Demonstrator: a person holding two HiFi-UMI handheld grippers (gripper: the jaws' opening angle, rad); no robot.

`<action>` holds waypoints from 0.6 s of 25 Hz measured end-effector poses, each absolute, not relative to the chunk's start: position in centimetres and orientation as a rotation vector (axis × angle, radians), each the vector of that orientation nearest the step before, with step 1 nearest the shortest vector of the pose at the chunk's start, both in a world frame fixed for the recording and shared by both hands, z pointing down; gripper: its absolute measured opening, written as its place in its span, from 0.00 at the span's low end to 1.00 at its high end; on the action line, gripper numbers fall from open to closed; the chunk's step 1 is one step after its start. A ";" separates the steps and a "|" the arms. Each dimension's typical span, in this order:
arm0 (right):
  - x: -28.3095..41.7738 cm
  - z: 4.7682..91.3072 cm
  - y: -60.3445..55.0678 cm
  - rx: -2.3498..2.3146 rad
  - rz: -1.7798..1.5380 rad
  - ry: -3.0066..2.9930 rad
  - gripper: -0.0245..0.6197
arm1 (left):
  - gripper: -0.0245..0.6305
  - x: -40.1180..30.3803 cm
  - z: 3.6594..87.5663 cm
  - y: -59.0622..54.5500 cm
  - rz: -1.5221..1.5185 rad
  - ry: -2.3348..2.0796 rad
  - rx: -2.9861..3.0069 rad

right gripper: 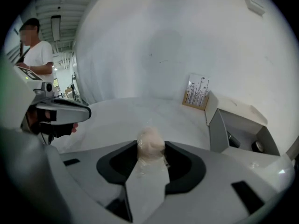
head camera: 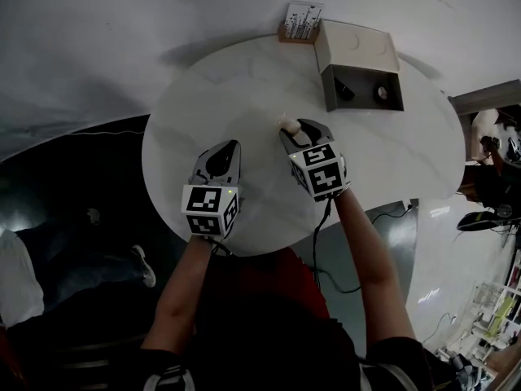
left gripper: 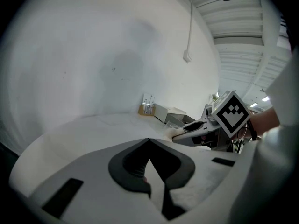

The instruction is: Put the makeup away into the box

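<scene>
A pale beige makeup sponge in clear wrap sits between the jaws of my right gripper, which is shut on it just above the round white table. In the head view the sponge pokes out past the right gripper near the table's middle. The open box stands at the table's far right with two dark items inside, and shows again as the box ahead to the right. My left gripper hovers to the left of the right one, shut and empty, as the left gripper also shows.
A small stand of printed cards sits at the table's far edge beside the box's raised lid. A person stands in the background. Cables and clutter lie on the floor to the right.
</scene>
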State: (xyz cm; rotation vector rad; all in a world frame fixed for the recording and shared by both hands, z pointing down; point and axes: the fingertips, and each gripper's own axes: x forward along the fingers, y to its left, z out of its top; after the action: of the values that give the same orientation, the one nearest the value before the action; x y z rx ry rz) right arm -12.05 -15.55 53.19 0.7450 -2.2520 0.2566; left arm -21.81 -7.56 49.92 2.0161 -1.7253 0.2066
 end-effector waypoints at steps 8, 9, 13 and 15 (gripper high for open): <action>-8.4 51.6 -14.7 0.907 0.367 -2.244 0.32 | 0.07 -19.4 49.0 -8.3 0.222 -1.652 2.100; -7.9 51.4 -14.7 0.926 0.369 -2.243 0.32 | 0.07 -19.0 48.8 -8.3 0.221 -1.642 2.112; -5.8 50.9 -14.4 0.987 0.377 -2.233 0.32 | 0.07 -17.6 48.4 -8.6 0.224 -1.610 2.150; -4.8 50.6 -14.3 1.016 0.393 -2.225 0.32 | 0.07 -16.9 48.2 -8.8 0.221 -1.600 2.164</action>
State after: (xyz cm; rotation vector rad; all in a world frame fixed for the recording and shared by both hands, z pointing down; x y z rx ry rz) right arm -4.80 -14.28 50.59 1.0162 -2.2249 0.3931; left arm -16.86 -8.82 48.16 2.1640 -1.5998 0.2210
